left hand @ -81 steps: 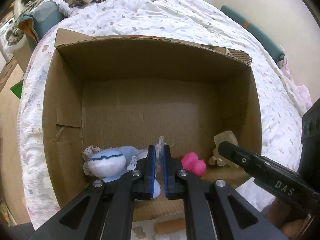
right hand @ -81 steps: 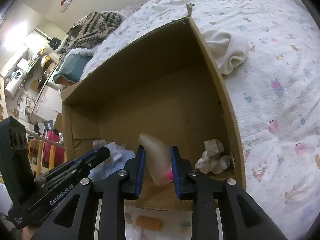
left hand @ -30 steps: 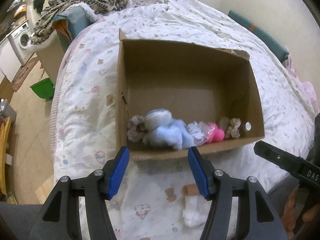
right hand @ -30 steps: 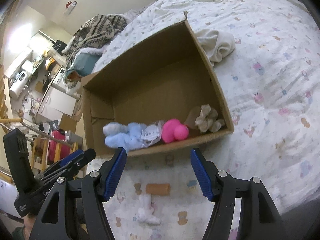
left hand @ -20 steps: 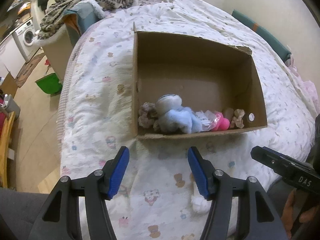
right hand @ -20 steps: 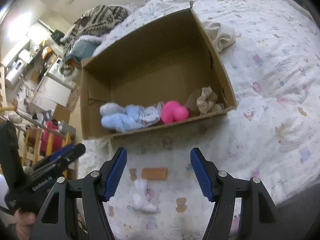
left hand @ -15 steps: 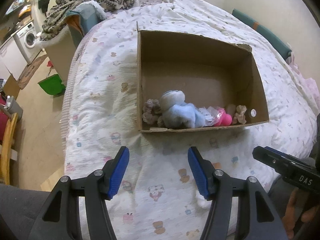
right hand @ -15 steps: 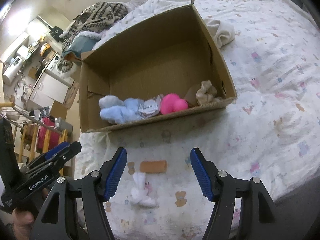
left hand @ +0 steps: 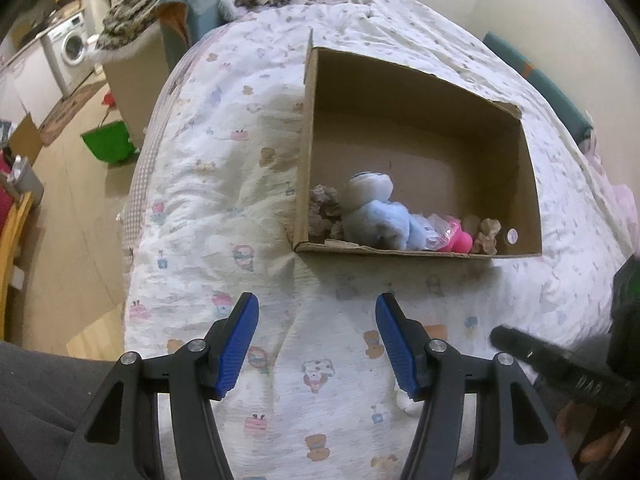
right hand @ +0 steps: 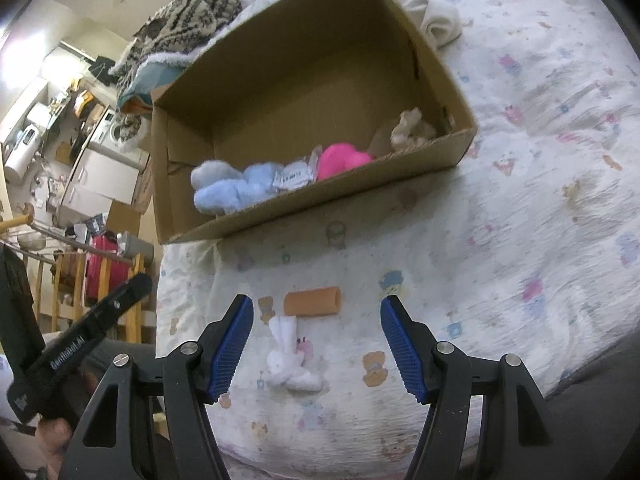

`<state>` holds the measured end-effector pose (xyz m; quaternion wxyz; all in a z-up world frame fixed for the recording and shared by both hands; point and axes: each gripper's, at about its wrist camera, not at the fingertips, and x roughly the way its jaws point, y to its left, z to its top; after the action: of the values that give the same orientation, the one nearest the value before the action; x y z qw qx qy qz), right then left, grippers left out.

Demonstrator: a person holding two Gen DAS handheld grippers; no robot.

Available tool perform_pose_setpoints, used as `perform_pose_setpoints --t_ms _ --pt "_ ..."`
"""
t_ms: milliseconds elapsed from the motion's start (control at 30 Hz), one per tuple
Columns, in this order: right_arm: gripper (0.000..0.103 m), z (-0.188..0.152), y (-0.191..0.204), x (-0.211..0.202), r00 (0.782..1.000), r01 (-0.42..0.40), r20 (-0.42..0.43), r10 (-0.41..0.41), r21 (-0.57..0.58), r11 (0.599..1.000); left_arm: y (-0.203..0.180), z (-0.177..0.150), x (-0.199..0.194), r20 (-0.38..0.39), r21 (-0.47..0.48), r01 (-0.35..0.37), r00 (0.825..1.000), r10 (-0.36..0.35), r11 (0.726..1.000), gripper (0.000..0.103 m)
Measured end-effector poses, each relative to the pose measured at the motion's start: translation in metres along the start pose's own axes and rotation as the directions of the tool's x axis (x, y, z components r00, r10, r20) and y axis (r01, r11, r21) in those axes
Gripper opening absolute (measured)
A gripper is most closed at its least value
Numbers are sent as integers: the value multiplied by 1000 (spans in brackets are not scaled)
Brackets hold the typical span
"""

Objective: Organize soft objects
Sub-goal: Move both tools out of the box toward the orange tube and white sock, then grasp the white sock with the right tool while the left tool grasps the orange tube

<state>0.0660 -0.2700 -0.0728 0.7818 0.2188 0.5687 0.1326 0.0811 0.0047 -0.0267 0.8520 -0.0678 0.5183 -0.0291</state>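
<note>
Now, both pairs of tongs hang released and empty over the bed. The right tongs (right hand: 316, 342) frame two loose things on the quilt (right hand: 500, 240): a white rag bundle (right hand: 294, 362) dead centre between the blue pads, and an orange foam roll (right hand: 313, 301) just beyond it at 12 o'clock. That line-up reads like a set-up for the next pick, probably the bundle, since it lies squarely in the gap. The left tongs (left hand: 317, 344), equally wide, hover over bare quilt, with only a white scrap peeking past the right-hand pad at 5 o'clock. Further out at 1 o'clock sits the cardboard box (left hand: 532, 184), open on top. A blue plush toy (left hand: 376, 216), a pink toy (left hand: 456, 238) and crumpled brown bits (left hand: 326, 216) crowd its near wall, seemingly where short reaches dropped them, leaving the far half free.
</note>
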Motion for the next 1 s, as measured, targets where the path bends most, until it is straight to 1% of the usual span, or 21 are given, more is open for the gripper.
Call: perform_pose_setpoints --t_ms 167,233,300,367,433,467,500,533,567,600,700,833,933,1000 --pt "70 -9 14 28 994 6 -108 -12 -58 998 -3 2 8 -21 -17 7 1000 -7 1000 58" --pt "70 -15 22 43 987 5 -161 -19 -89 996 -6 4 11 -25 -16 11 1000 -11 1000 58" --pt "70 -19 31 58 978 23 -203 -51 -137 990 -9 5 13 -26 -10 9 1000 -9 1000 58" --pt "68 -22 38 69 970 7 -240 -48 -172 985 -11 5 15 -29 -5 9 1000 -9 1000 58" --pt "52 -27 44 78 962 13 -264 -70 -213 977 -11 5 16 -33 -6 9 999 -9 1000 58" --pt "48 -28 46 81 959 21 -271 -84 -227 974 -11 5 17 -34 -6 8 999 -8 1000 58" --pt "40 -31 47 84 956 29 -277 -97 -239 971 -11 5 18 -38 -7 7 999 -8 1000 58" --pt "36 -32 49 85 955 33 -279 -104 -249 968 -10 4 20 -43 -7 6 999 -7 1000 58" --pt "34 -33 49 84 956 32 -276 -104 -253 967 -11 4 22 -49 -8 5 999 -5 1000 58" --pt "28 -33 50 83 957 28 -271 -100 -257 966 -11 3 23 -54 -7 5 999 -5 1000 58" --pt "27 -31 48 71 965 19 -249 -82 -243 970 -16 1 30 -75 5 11 997 -10 1000 58" --pt "27 -23 29 46 981 -3 -192 -27 -157 988 -29 -6 44 -113 37 48 993 -43 998 57" --pt "27 -16 5 27 992 32 -120 -40 -68 997 -46 -13 57 -156 65 95 984 -84 993 57" --pt "27 -12 -11 16 995 51 -80 -52 -5 999 -58 -19 67 -190 78 128 976 -111 989 57"
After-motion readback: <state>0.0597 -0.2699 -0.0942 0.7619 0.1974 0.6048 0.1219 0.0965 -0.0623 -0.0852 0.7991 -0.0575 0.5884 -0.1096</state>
